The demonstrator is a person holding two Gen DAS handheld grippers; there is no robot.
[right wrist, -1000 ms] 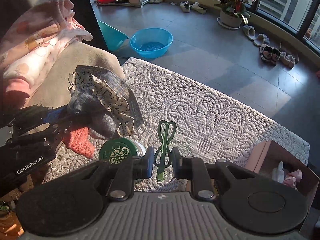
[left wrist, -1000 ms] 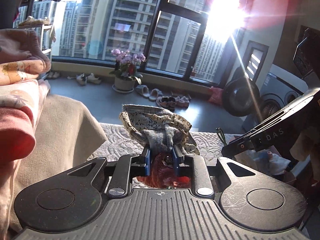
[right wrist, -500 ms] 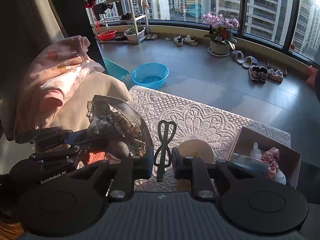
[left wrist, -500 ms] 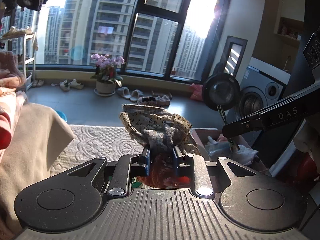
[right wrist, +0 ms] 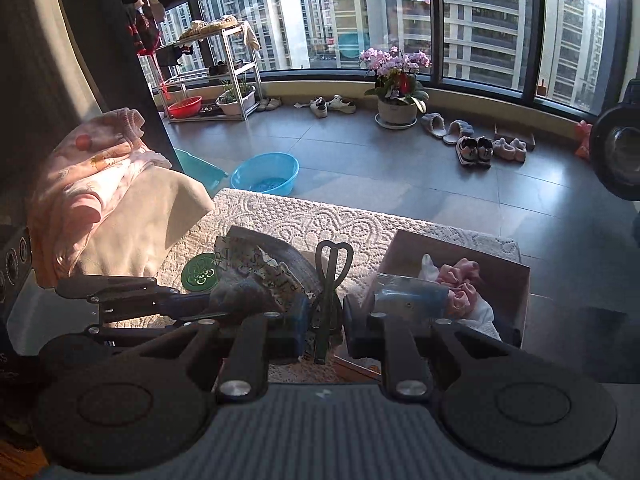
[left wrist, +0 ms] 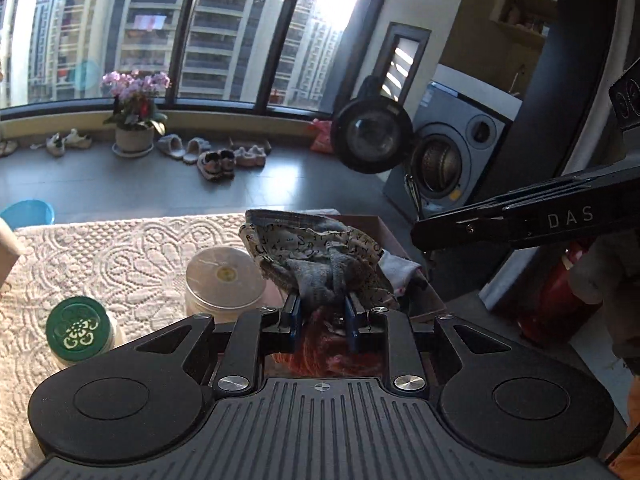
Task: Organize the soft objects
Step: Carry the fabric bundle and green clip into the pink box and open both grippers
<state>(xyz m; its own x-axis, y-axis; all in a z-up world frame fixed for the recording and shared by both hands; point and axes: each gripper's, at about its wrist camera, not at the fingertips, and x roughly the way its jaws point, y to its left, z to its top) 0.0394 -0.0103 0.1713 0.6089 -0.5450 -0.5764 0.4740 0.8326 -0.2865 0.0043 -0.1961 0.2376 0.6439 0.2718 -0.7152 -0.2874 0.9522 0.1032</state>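
Left gripper (left wrist: pixel 320 312) is clamping narrow on a cloth bundle (left wrist: pixel 316 256): grey sock plus patterned fabric, with something red-orange hanging under the jaws. Bundle is hanging in the air above the lace mat (left wrist: pixel 120 248), just short of the box (right wrist: pixel 460 276). Right gripper (right wrist: pixel 326 316) is pinching a green clip (right wrist: pixel 330 280), jaws nearly closed on it, hovering near the box's left edge.

Progress, judging from the layout: partly done. Box is already holding a pink scrunchie (right wrist: pixel 460 276), a white item and something bluish. Bundle and clip are not yet in. A pile of clothes (right wrist: pixel 92 176) is sitting on the draped chair at left, unsorted, so plenty looks left. Green lid (left wrist: pixel 78 330) and a clear-lidded tub (left wrist: pixel 224 280) are standing on the mat; probably not soft goods.

Hard to read: the red-orange thing is mostly hiding behind the jaws, can't tell what it is. In the left view the bundle is covering most of the box. Bluish item in the box is blurry. Box's near corner is cut off by the right gripper body.
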